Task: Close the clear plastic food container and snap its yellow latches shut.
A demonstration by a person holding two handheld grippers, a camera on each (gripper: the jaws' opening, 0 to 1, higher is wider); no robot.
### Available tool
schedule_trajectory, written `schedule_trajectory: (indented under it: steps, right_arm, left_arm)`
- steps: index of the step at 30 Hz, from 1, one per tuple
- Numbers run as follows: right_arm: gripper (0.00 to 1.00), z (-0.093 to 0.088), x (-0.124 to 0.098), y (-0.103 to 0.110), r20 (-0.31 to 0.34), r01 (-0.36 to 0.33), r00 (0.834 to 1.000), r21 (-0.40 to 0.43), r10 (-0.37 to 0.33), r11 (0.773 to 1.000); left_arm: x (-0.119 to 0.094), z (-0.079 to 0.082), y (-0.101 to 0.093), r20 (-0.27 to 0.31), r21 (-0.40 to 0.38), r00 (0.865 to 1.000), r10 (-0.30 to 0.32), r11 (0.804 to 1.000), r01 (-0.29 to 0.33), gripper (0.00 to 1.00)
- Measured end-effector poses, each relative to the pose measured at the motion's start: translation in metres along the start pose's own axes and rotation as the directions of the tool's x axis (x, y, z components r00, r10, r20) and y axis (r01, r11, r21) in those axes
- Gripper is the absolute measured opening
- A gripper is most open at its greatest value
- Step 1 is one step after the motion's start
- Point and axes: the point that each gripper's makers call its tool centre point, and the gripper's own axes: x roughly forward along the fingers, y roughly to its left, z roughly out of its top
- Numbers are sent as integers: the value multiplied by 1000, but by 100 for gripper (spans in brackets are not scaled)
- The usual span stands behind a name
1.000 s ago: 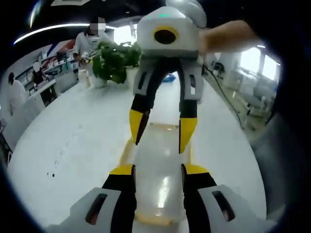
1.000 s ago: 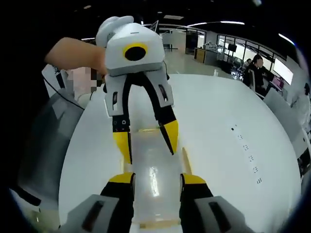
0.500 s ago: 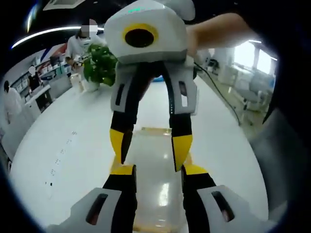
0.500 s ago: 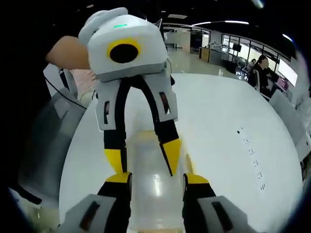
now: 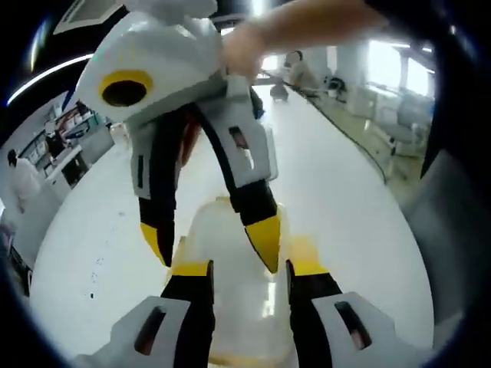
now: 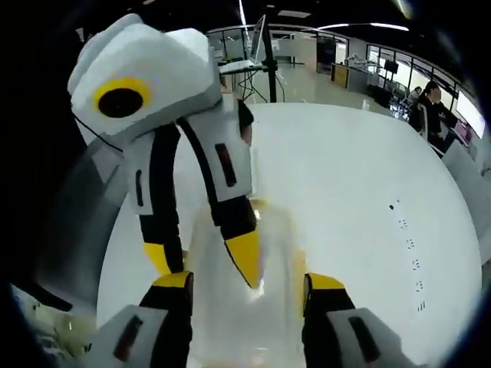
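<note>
**On the white table, two grippers bracket the box**

Between both grippers sits the container (image 5: 234,253), low on the table (image 5: 345,207). The left gripper (image 5: 249,270) straddles one end with jaws spread wide; the right gripper (image 6: 247,282) straddles the opposite end, equally wide. Facing each other, they seem placed to steady the box and press the latches; a yellow latch (image 5: 303,249) shows beside it.

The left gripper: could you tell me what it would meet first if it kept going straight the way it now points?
Most likely the clear container that lies between the left gripper's jaws, with the right gripper's yellow tips just beyond; depth is hard to judge in this view.
</note>
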Motion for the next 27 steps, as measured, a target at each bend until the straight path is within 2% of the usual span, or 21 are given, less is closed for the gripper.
schedule_trajectory:
  steps: [3, 5, 7, 8, 9, 12, 13, 15, 17, 23, 24, 25, 26, 27]
  right_arm:
    - [65, -7, 3, 2, -41, -52, 998, 27, 53, 998]
    - [67, -14, 6, 2, -80, -76, 994, 19, 77, 997]
    - [65, -26, 8, -3, -148, -77, 986, -22, 73, 997]
    - [66, -20, 10, 2, -115, -108, 987, 13, 109, 994]
    - [66, -20, 10, -1, -124, -102, 987, 18, 104, 995]
    - [66, -18, 11, 0, -134, -120, 983, 20, 122, 993]
    - [65, -19, 11, 0, -137, -127, 982, 26, 129, 992]
    - [64, -20, 12, -2, -146, -142, 979, 36, 145, 989]
    - [62, -19, 11, -2, -157, -154, 975, 38, 158, 987]
    - [60, -20, 13, 1, -228, -183, 955, 45, 188, 982]
    - [59, -21, 13, 0, -240, -189, 951, 52, 195, 981]
    - [58, -22, 13, 0, -264, -201, 942, 55, 209, 978]
    - [58, -19, 15, 1, -265, -212, 938, 73, 224, 975]
    - [58, -19, 15, 0, -284, -218, 931, 63, 227, 974]
  left_arm:
    - [0, 2, -6, -2, 2, 1000, 15, 1000, -15, 46]
    - [3, -5, -7, -39, 48, 998, 39, 998, -37, 51]
    - [7, -12, -12, -67, 60, 997, 47, 997, -43, 56]
    - [8, -15, -12, -85, 77, 994, 63, 995, -56, 56]
    - [8, -17, -11, -99, 118, 991, 94, 990, -82, 54]
    - [10, -24, -7, -125, 123, 981, 151, 983, -135, 49]
    - [12, -18, -8, -85, 133, 984, 158, 980, -146, 48]
    - [13, -19, -8, -86, 129, 983, 163, 980, -151, 48]
    - [16, -18, -9, -63, 175, 985, 163, 973, -150, 47]
    - [15, -19, -6, -75, 185, 981, 178, 969, -162, 44]
    - [15, -19, -6, -74, 182, 982, 176, 970, -161, 44]
    - [16, -23, -8, -101, 179, 979, 175, 971, -155, 42]
    - [20, -14, -3, -55, 221, 979, 197, 958, -181, 42]
    - [21, -18, -7, -82, 196, 978, 190, 966, -171, 42]
